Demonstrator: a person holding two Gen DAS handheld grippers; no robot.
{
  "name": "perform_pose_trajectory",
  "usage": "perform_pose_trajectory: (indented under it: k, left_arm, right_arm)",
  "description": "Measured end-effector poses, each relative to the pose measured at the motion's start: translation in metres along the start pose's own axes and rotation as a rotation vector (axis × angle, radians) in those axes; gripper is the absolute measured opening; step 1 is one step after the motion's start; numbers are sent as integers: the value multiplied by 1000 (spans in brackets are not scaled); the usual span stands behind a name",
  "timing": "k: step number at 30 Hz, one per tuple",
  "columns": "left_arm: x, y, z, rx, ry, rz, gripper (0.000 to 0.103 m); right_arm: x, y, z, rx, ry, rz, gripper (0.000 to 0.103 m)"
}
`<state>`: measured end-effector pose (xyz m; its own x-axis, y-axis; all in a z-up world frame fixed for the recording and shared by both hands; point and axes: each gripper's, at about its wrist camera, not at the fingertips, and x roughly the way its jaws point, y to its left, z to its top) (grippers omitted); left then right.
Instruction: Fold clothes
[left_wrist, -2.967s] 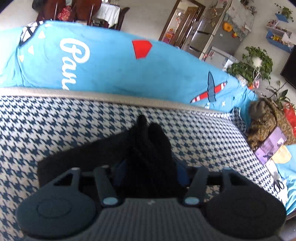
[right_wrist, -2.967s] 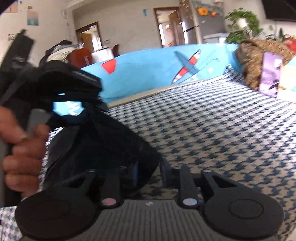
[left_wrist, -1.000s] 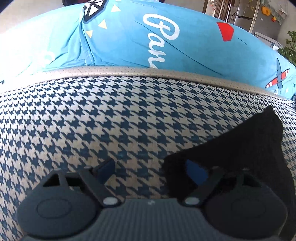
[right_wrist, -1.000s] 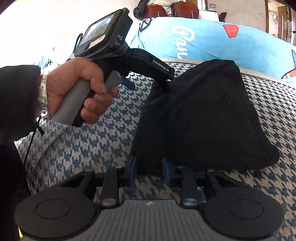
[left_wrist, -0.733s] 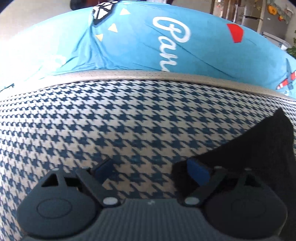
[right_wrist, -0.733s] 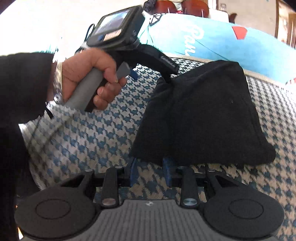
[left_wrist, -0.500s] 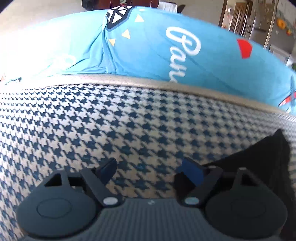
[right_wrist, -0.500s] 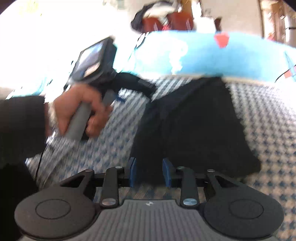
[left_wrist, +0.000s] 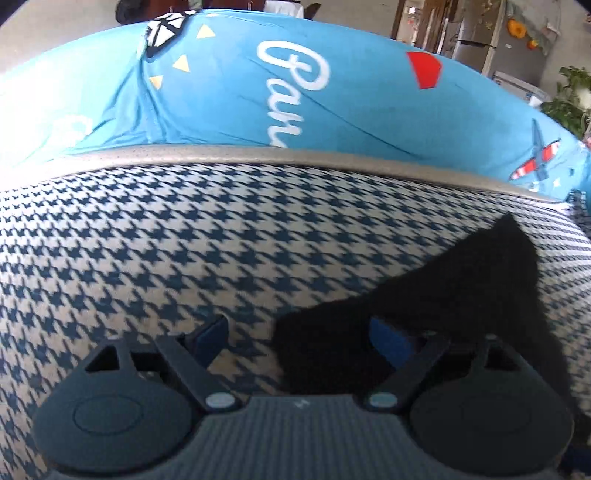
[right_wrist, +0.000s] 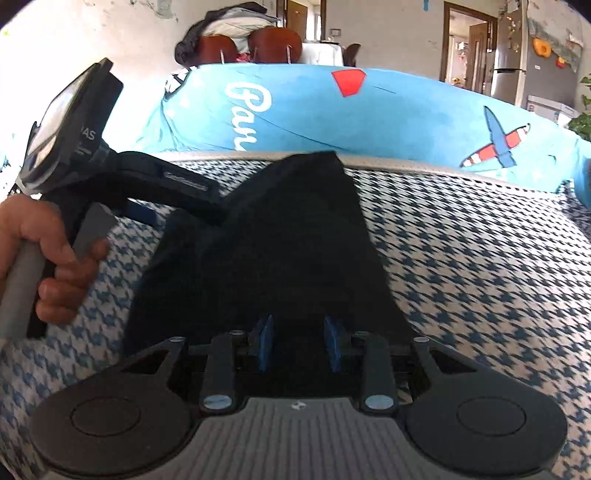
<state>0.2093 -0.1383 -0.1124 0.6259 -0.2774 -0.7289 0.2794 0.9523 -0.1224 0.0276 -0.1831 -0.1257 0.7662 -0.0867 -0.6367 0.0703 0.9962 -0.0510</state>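
Left claw (left_wrist: 299, 336) spread wide, just opening further, I see the folded black cloth garment (left_wrist: 436, 295) under its right pad; right claw (right_wrist: 298, 341) part-open above the garment's near edge on the blue-and-white houndstooth bed cover (right_wrist: 480, 258).

The left gripper (left_wrist: 299, 334) stands wide over the houndstooth cover (left_wrist: 147, 240), its jaws having just opened further. The black garment's (left_wrist: 461, 302) corner lies under its right finger. A blue printed cushion (left_wrist: 295, 92) lies behind.
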Motion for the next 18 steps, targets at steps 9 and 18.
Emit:
perform_pose_trajectory:
  k: [9, 18]
  left_arm:
    - [5, 1, 1, -7, -4, 45, 93]
    - [-7, 12, 10, -107, -18, -2, 91]
  right_arm:
    - [-10, -19, -11, 76, 66, -28, 31]
    - [-27, -32, 4, 129, -4, 32, 32]
